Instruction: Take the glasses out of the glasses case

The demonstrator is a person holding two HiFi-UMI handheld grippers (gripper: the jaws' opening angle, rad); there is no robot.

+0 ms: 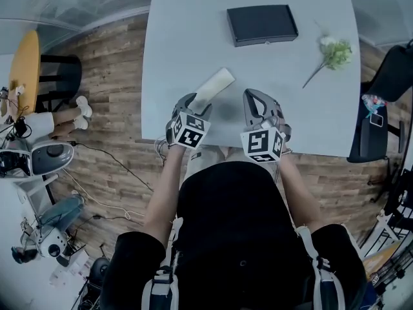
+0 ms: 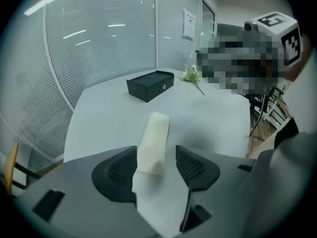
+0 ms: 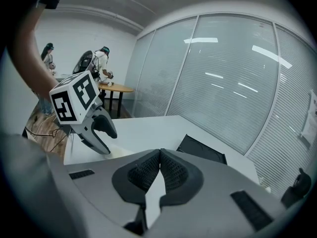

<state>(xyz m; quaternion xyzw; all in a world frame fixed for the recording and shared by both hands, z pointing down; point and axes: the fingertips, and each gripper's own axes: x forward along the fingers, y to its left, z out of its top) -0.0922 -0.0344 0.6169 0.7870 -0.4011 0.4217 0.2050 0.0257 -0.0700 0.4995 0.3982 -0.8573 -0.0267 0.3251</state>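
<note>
A long cream glasses case (image 1: pixel 216 88) lies slantwise on the white table (image 1: pixel 181 44). In the left gripper view its near end (image 2: pixel 154 140) sits between the jaws of my left gripper (image 2: pixel 156 167), which stand open; the case lies close to the left finger with a gap on the right. My left gripper (image 1: pixel 193 103) hangs over that end near the table's front edge. My right gripper (image 1: pixel 253 99) is beside it to the right, shut with nothing between its pads (image 3: pixel 159 170). No glasses are visible.
A flat black box (image 1: pixel 261 24) lies at the far middle of the table, also in the left gripper view (image 2: pixel 150 85). A small flower sprig (image 1: pixel 332 51) lies at the far right. A black chair (image 1: pixel 381 108) stands at the table's right; a yellow round table (image 1: pixel 24 63) is at the left.
</note>
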